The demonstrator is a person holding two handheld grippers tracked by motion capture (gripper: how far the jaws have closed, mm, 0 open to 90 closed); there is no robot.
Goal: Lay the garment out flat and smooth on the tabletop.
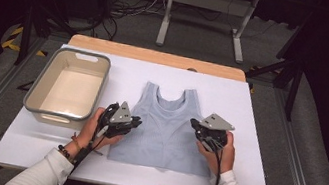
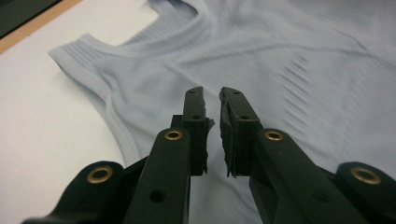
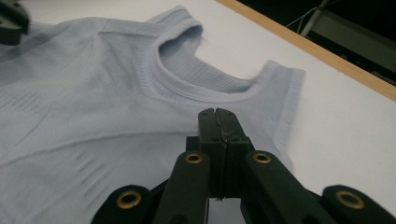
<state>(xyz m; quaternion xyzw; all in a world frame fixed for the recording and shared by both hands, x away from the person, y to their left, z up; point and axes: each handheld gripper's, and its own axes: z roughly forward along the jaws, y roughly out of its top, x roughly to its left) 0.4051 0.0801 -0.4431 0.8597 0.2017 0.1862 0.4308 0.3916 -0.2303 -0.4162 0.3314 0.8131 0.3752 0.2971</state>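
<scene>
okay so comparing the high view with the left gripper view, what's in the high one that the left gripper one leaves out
High view alone: the beige bin left of the top, both hands with the left gripper and right gripper at the top's two sides, and the floor and frame beyond the table. Left gripper view alone: a close look at that gripper's jaws, slightly parted with nothing between them, over the fabric. Shared: the light blue tank top lying flat on the white board, and the board's wooden edge.
</scene>
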